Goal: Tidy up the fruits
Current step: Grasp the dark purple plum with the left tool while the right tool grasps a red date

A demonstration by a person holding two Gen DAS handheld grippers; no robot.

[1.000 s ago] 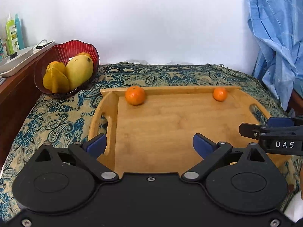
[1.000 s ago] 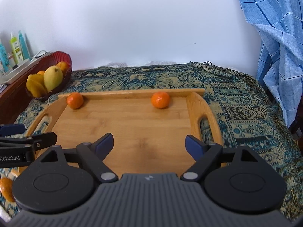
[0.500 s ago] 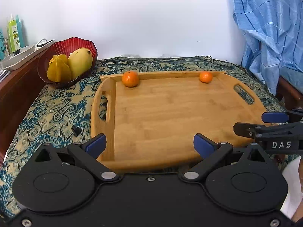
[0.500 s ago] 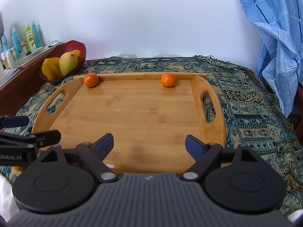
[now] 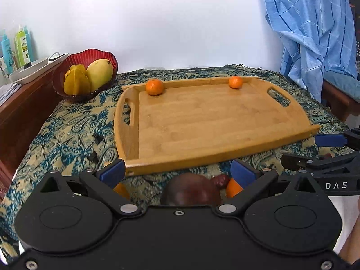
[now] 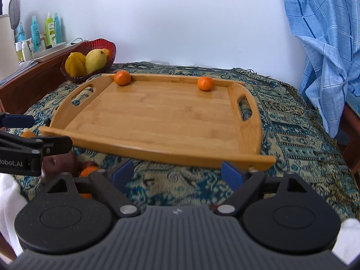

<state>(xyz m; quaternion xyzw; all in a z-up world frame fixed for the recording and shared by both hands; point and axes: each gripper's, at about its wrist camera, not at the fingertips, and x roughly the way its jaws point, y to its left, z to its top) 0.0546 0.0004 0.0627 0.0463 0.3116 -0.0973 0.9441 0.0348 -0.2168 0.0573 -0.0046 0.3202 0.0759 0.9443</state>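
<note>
We read "DAS" in white on the right gripper (image 5: 324, 150) and "Robot.AI" on the left gripper (image 6: 33, 132). Bottle labels on the side shelf (image 6: 45, 51) stayed illegible. A paisley cloth (image 6: 292, 121) covered the surface before a white wall (image 5: 180, 22); a blue checked fabric (image 5: 315, 33) hung at right. Both grippers' fingers stood spread, pinching nothing. Two oranges (image 5: 154, 86) lay on the wooden tray (image 5: 202, 123), against its far rim. The red bowl (image 5: 67, 67) held a mango (image 5: 99, 74). A dark fruit (image 5: 191, 189) and more oranges lay before the tray.
</note>
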